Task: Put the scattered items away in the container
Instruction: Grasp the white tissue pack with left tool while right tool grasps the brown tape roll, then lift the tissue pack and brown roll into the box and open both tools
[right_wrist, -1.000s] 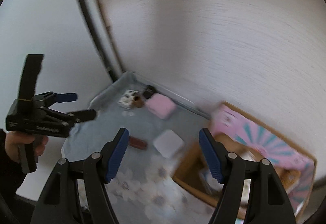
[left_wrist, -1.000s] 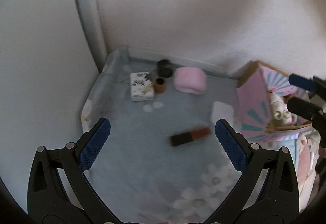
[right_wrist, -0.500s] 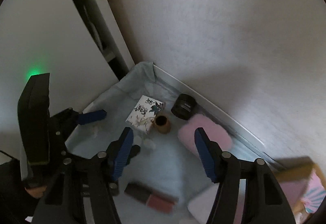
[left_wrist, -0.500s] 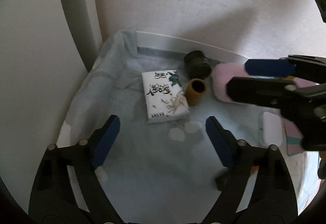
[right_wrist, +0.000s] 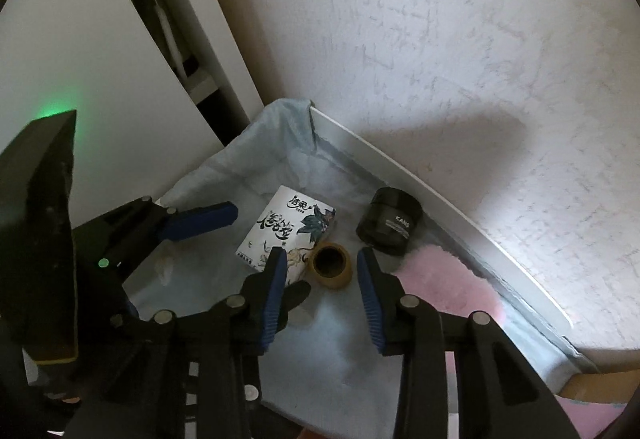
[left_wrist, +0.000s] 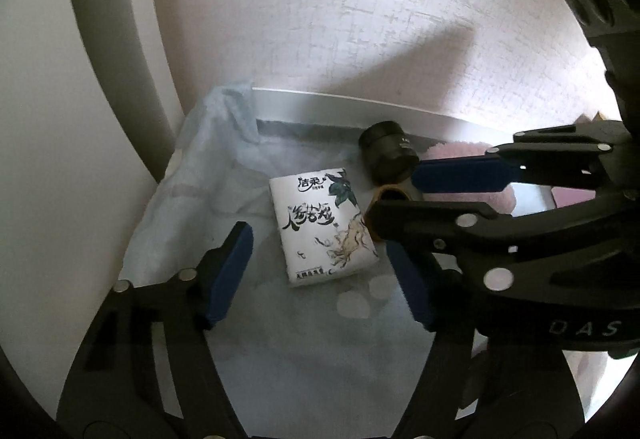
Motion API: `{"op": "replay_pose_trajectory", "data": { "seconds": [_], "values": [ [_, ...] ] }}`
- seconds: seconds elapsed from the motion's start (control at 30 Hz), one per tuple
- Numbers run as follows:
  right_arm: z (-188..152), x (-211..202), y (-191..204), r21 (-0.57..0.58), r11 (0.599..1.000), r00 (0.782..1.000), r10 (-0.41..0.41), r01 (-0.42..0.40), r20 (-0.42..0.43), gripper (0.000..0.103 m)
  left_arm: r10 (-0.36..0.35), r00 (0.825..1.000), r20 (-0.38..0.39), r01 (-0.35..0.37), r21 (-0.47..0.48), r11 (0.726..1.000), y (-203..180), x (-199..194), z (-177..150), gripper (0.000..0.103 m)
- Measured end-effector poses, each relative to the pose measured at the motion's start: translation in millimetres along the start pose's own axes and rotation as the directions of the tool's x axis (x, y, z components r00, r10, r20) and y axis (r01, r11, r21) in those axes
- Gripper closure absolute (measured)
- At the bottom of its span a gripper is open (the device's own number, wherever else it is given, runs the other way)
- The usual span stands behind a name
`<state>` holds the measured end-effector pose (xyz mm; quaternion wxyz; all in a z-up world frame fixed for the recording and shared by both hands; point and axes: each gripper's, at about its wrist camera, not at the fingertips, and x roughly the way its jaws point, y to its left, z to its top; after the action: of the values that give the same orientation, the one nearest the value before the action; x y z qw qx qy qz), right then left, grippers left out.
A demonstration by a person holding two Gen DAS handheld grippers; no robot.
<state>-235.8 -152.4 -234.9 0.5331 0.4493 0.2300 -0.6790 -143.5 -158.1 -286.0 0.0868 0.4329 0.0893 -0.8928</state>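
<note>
Blue cloth [right_wrist: 192, 287] nearer now, both claws wide open, empty, right claw [right_wrist: 320, 279] closing on brown cup [right_wrist: 330, 265]

The right tool [left_wrist: 394, 199] hides most of the brown cup [left_wrist: 390, 194] and the pink towel [left_wrist: 448, 152].

1. Pale blue cloth [left_wrist: 320, 351], thin and matt, creased at the corner.
2. White tissue pack [left_wrist: 320, 229], smooth slightly glossy wrapper with printed ink.
3. Black jar [right_wrist: 389, 226], matt plastic-looking finish, small white lettering.
4. Brown cup [right_wrist: 331, 265], smooth, faintly shiny; material unclear.
5. Pink towel [right_wrist: 444, 279], fluffy and soft, matt.
6. Wall [right_wrist: 440, 59], rough, textured, off-white.
7. Left tool [left_wrist: 320, 271] and right tool [right_wrist: 320, 281], matt black plastic, ribbed blue pads [right_wrist: 274, 289], bright metal rivets.
</note>
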Motion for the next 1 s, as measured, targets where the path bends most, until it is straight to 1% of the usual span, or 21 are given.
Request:
{"op": "replay_pose_trajectory", "data": {
  "seconds": [0.03,0.07,0.1,0.3,0.43,0.53,0.63,0.73,0.8,1.0],
  "values": [
    [0.1,2.0,-0.6,0.003,1.000,1.000,0.000,0.000,-0.004,0.070,0.005,1.000,0.000,-0.005,0.014,1.000,-0.9,0.4,-0.3,0.045],
    [0.1,2.8,-0.9,0.005,1.000,1.000,0.003,-0.003,-0.004,0.070,0.001,1.000,0.000,-0.001,0.021,1.000,-1.1,0.8,-0.4,0.053],
    [0.2,3.9,-0.9,0.006,1.000,1.000,0.005,-0.005,-0.003,0.070,-0.028,1.000,-0.009,0.029,0.015,0.999,-0.1,2.6,-0.9,0.057],
    [1.3,7.8,-1.9,0.004,1.000,1.000,0.020,-0.020,-0.014,0.073,-0.052,0.999,-0.004,0.052,0.003,0.999,2.5,3.3,-1.6,0.057],
    [2.4,9.6,-10.2,0.034,0.998,0.998,0.049,-0.048,-0.026,0.074,-0.073,0.997,-0.007,0.073,-0.008,0.997,5.8,3.6,-1.8,0.058],
    [3.8,12.5,-17.1,0.062,0.995,0.996,0.079,-0.076,-0.043,0.074,-0.074,0.997,-0.009,0.074,0.001,0.997,4.6,0.8,-3.3,0.059],
    [3.8,14.6,-21.3,0.076,0.993,0.994,0.090,-0.086,-0.055,0.075,-0.076,0.997,-0.012,0.077,0.008,0.997,3.4,-2.9,-6.1,0.060],
    [1.7,17.4,-23.6,0.080,0.993,0.993,0.093,-0.087,-0.070,0.075,-0.074,0.997,-0.011,0.074,0.023,0.997,0.2,-6.5,-10.3,0.060],
    [0.5,19.0,-23.6,0.075,0.994,0.993,0.088,-0.082,-0.076,0.078,-0.074,0.997,-0.011,0.074,0.021,0.997,-0.9,-7.4,-10.9,0.060],
    [0.2,14.7,-17.5,0.045,0.997,0.996,0.068,-0.065,-0.058,0.080,-0.078,0.997,-0.015,0.078,0.008,0.997,-3.3,-12.1,-12.4,0.063]
  ]
}}
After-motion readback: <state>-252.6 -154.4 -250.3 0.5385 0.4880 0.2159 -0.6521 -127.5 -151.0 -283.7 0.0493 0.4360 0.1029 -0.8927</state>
